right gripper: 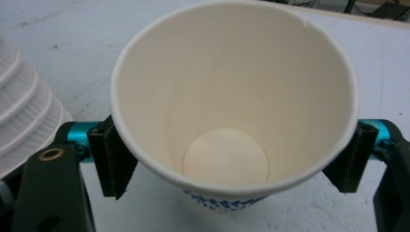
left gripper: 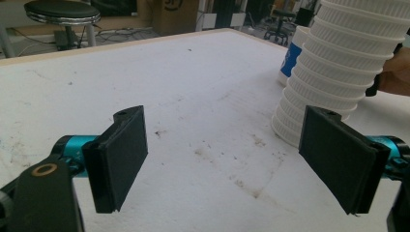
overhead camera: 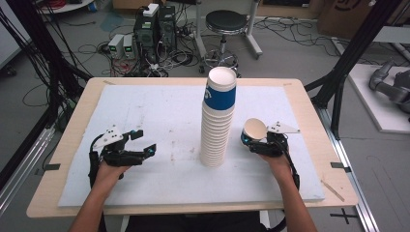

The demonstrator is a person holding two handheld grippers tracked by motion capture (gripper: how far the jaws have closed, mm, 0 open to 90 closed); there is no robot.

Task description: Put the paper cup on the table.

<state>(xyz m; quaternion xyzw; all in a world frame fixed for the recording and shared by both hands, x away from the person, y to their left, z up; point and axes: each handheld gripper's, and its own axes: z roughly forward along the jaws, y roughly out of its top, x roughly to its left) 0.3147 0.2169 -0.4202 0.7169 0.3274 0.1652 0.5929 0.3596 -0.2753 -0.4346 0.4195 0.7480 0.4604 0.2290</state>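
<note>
A cup (right gripper: 232, 121) is pinched by the right gripper (overhead camera: 265, 140), seemingly just beside the stack (overhead camera: 217, 121); the left gripper's (overhead camera: 140, 145) jaws are spread.

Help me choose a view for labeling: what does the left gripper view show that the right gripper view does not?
Left gripper view alone: the left gripper open with nothing between its jaws, the stained white board stretching ahead, a black stool beyond the table, and the person's hand past the stack.

Right gripper view alone: the right gripper shut on a single paper cup, looking into its empty inside.

Both: the cup stack and the white board.
</note>
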